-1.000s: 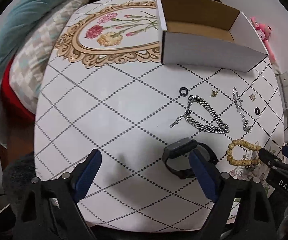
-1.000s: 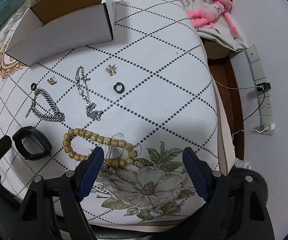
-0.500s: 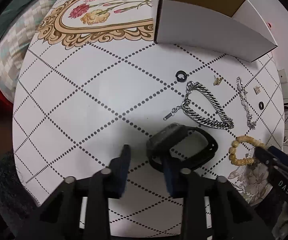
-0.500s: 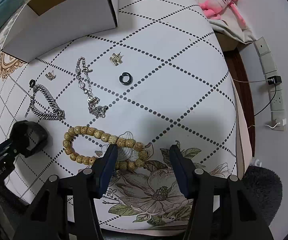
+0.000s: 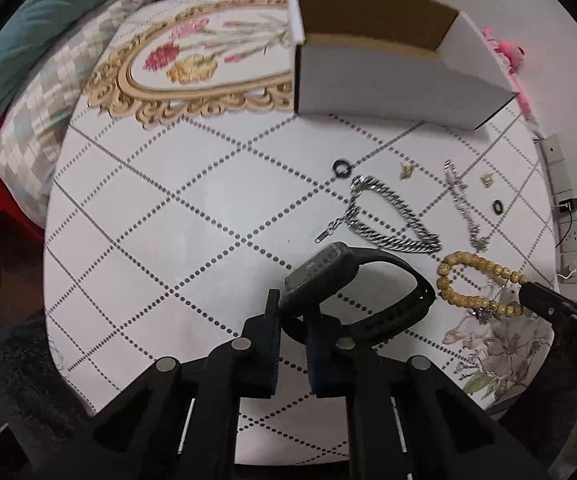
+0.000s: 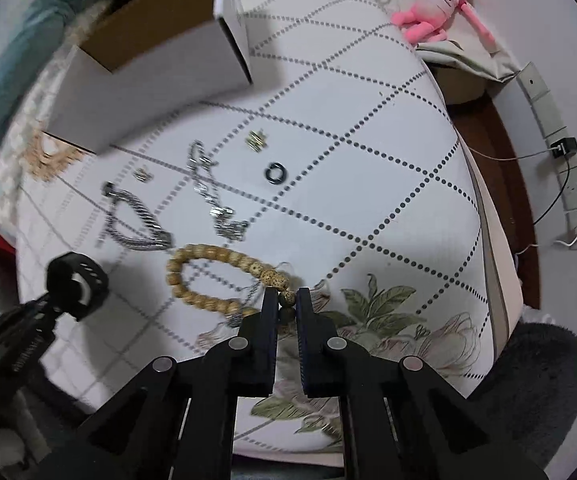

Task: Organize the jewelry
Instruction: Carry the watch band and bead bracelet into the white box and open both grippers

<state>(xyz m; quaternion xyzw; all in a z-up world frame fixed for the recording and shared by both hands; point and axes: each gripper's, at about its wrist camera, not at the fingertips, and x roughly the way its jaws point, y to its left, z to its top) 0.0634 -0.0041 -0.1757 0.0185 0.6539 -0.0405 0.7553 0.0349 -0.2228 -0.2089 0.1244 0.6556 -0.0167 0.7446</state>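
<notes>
My left gripper point(image 5: 293, 312) is shut on the strap of a black smartwatch point(image 5: 352, 288), lifted a little off the table; it also shows in the right wrist view point(image 6: 76, 280). My right gripper point(image 6: 287, 300) is shut on a wooden bead bracelet point(image 6: 208, 276), seen in the left wrist view point(image 5: 476, 284) too. On the table lie a silver curb chain point(image 5: 388, 216), a thin silver chain point(image 5: 464, 208), two black rings point(image 5: 342, 168) point(image 6: 275, 173) and two small gold earrings point(image 5: 407, 170) point(image 6: 257, 140). An open white cardboard box point(image 5: 388, 80) stands at the far side.
The table point(image 5: 168, 240) has a white cloth with dotted diamonds and flower prints. Cushions point(image 5: 40, 112) lie at the left. A pink plush toy point(image 6: 436, 0) and a wall power strip point(image 6: 560, 168) are off the right edge.
Both grippers have closed: the left one on the smartwatch strap, which has risen, and the right one on the bead bracelet. Both views have moved nearer the table.
</notes>
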